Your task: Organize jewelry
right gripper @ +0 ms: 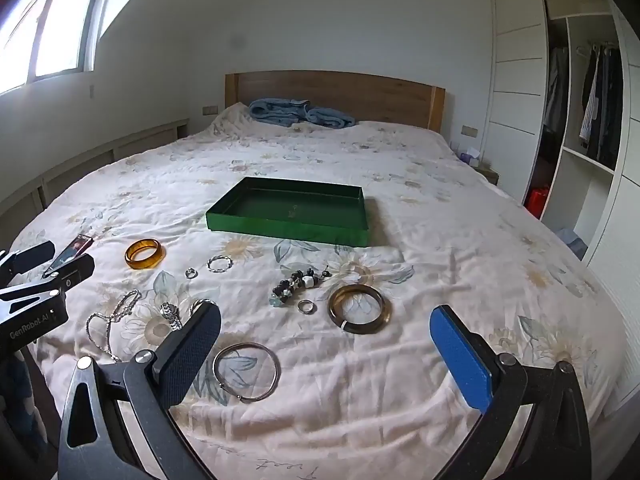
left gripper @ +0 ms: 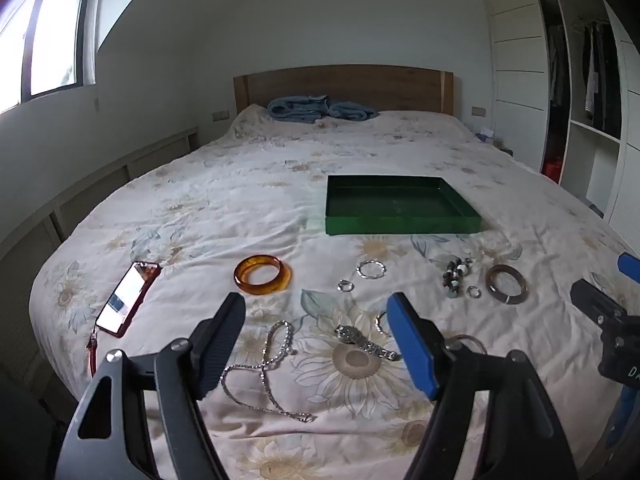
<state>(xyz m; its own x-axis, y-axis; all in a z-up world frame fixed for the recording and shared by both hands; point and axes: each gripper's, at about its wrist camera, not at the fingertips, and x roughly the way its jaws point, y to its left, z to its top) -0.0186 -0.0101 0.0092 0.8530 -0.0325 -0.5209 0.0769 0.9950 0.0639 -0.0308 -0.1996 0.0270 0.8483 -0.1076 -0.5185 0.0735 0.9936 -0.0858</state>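
Right claw [right gripper: 326, 330] spread wide, thin silver bangle [right gripper: 247, 372] just below, unheld

Daylit window [left gripper: 52, 40], white walls [left gripper: 320, 20], wooden headboard [left gripper: 344, 86], open wardrobe [left gripper: 580, 80].

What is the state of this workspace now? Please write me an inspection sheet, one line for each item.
Surface: bed with a flowered cover, wrinkled.
Job's things: green tray, nothing in it; amber bangle, dark bangle, thin wire bangle, twisted silver ring, two small rings, bead bracelet, watch and chain necklace all lie on the cover.
Clutter: phone in a red case, screen lit.
Grippers: left gripper open above the necklace and watch; right gripper open, holding nothing.
Cables: nothing seen.
Surroundings: blue towel at the headboard, window on the left, open wardrobe with clothes.
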